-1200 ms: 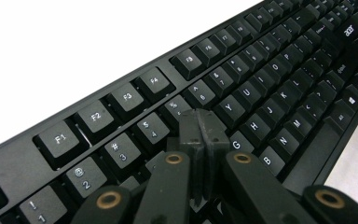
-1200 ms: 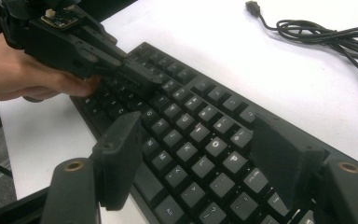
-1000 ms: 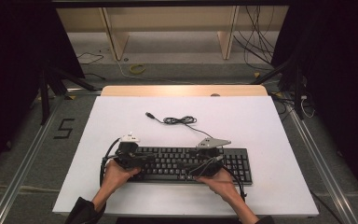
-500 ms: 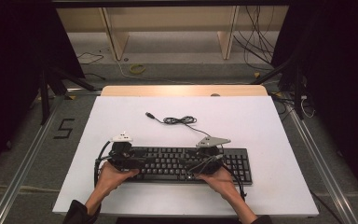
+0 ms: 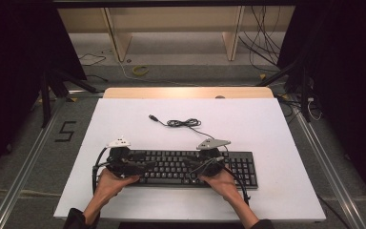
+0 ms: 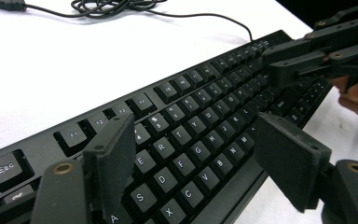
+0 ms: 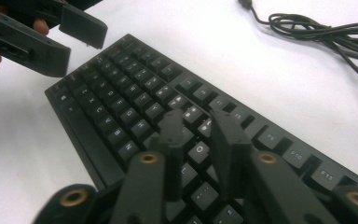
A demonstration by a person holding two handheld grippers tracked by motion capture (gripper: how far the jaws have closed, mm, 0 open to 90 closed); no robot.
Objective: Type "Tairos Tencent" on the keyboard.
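Hovering low over the keyboard [image 5: 190, 167] lying at the near edge of the white table [image 5: 267, 129], the left gripper [image 6: 205, 163] has just been opened wide while the right gripper [image 7: 198, 140] has just been narrowed – nothing gripped (probably so single keys get poked).

So the right claw [image 7: 199, 135] is hanging low over the black keyboard [image 7: 135, 93], and its jaws have just been closing, now down to a narrow gap with nothing between them but the keys underneath. The left claw [image 7: 51, 32] sits spread wide over the keyboard's far end, top left. A coiled black cable [image 7: 317, 28] lies on the white surface [image 7: 205, 42], top right.
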